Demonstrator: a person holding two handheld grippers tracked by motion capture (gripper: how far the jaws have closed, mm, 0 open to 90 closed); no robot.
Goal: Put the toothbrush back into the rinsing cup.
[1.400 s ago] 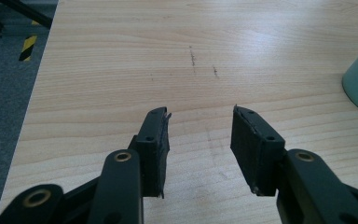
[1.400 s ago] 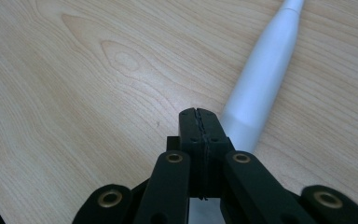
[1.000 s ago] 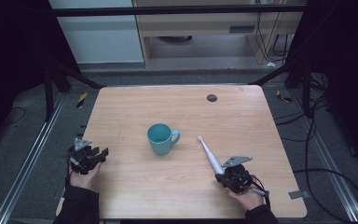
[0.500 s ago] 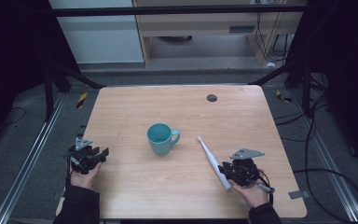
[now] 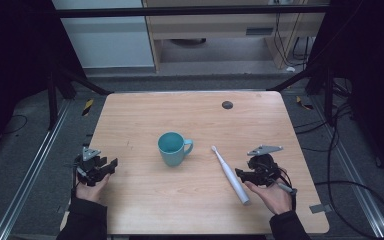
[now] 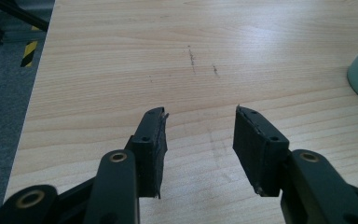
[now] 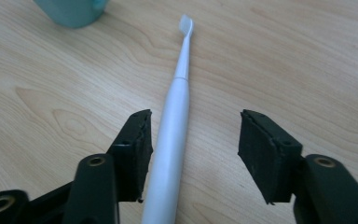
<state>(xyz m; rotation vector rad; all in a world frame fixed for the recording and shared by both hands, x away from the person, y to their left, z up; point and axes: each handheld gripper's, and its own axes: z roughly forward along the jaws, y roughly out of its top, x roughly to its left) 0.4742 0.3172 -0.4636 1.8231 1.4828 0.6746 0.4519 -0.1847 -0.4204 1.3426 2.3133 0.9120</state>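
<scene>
Worktop [image 5: 145,215]: pale wooden top; everything rests on it, and no thing stands between the right gripper and the toothbrush.
Mug [image 5: 172,148]: teal, upright near the middle of the worktop, handle turned toward the right edge; well apart from both grippers. In the left gripper view it is cut off at the right border, in the right gripper view at the top border.
Toothbrush [image 5: 229,174]: white electric toothbrush lying flat right of the mug, brush head toward the far edge, butt toward the near edge. In the right gripper view its handle [image 7: 170,140] runs up between the jaws, close against the left pad and clear of the right one; its lower end is cut off by the bottom border.
Right gripper [image 5: 255,172]: near the right edge, just right of the toothbrush, jaws released with nothing pinched; they have just been opening.
Left gripper [image 5: 98,167]: near the left edge toward the near corner, jaws spread over bare wood [image 6: 200,135].
Dark disc [image 5: 227,105]: small, round, by the far edge; too small to identify.
Change: a second ago the toothbrush was clamped in the right gripper and slanted above the worktop; now it lies flat, let go. Mug and left gripper sit where they were.
</scene>
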